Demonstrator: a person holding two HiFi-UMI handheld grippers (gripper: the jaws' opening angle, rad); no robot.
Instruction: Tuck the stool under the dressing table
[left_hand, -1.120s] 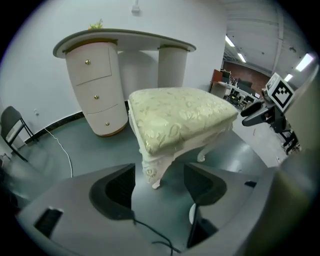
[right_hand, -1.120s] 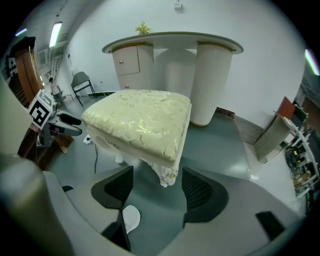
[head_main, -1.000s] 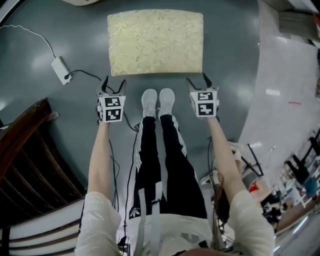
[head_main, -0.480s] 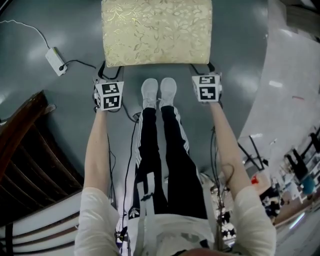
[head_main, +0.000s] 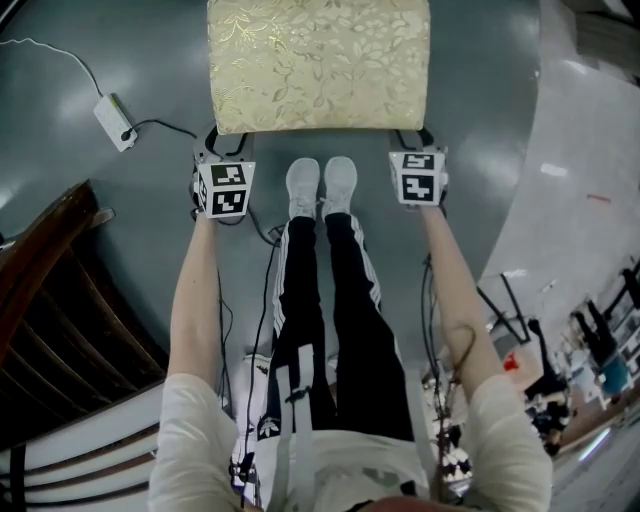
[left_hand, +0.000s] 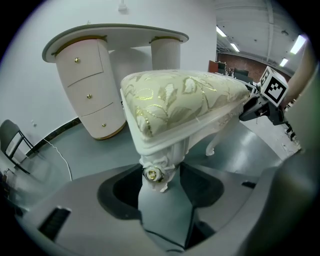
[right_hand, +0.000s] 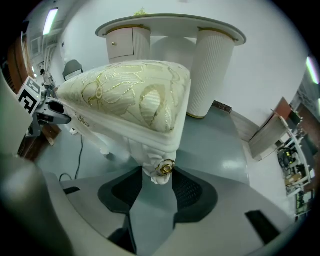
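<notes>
The person's shoes (head_main: 320, 186) stand together just behind the stool (head_main: 318, 62), squaring the body up for a straight push. To either side, the left gripper (head_main: 224, 148) and the right gripper (head_main: 417, 142) point steeply down at the stool's two near corners. Holding both corners should keep the stool from twisting as it slides.

Each gripper view shows the carved top of a corner leg, with its gold rosette, standing between the jaws. Both pairs of jaws have just been closing. The left leg (left_hand: 156, 169) and the right leg (right_hand: 160, 167) each look pinched by the dark pads, under the cushion's rim where the frame is solid.

The stool stands on the grey floor, out in the open. The dressing table (left_hand: 115, 39) is well beyond it against the white wall. The gap between its two pedestals faces the stool, so the tucking has not yet begun.
</notes>
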